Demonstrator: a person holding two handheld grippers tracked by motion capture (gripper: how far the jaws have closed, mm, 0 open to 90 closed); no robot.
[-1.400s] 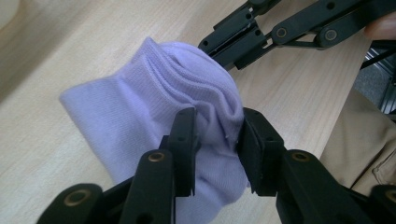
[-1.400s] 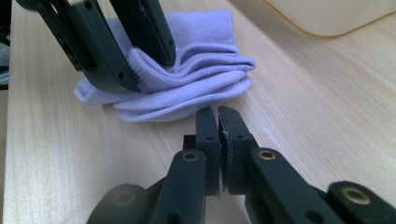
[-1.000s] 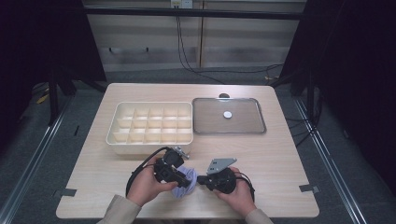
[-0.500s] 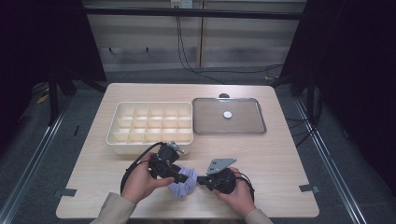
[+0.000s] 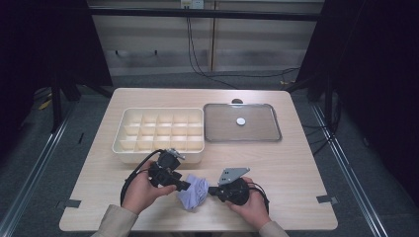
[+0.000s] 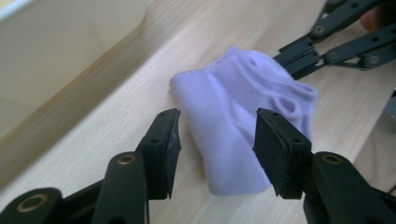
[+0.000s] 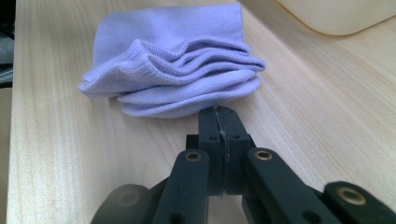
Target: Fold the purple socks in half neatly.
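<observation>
Near the front edge of the worktop (image 5: 291,163) lies the cloth (image 5: 193,191) — a lilac knit piece folded into a loose bundle, flat on the wood between my two hands. My left claw (image 5: 184,186) sits at the cloth's left side in the high view; its jaws stand about half apart and have just been opening, and in the left claw view the bundle (image 6: 243,121) lies between and beyond them, with neither pad pressing on it. My right claw (image 5: 211,189) comes in from the other side, its jaws pressed flat together; in the right claw view its tip (image 7: 219,122) sits right at the near edge of the cloth (image 7: 177,60), where the stacked folds bulge out, and I cannot tell whether a thin bit of fabric is nipped there or the tip merely touches. From the left claw view that same right claw (image 6: 292,60) reaches the far corner of the cloth. Behind my left hand (image 5: 141,190) stands the cream box (image 5: 158,131) with its grid of compartments, near the cloth but apart from it — and to its right lies the grey tray (image 5: 242,137), a small white disc (image 5: 240,121) at its middle. My right hand (image 5: 252,205) rests low on the wood.
</observation>
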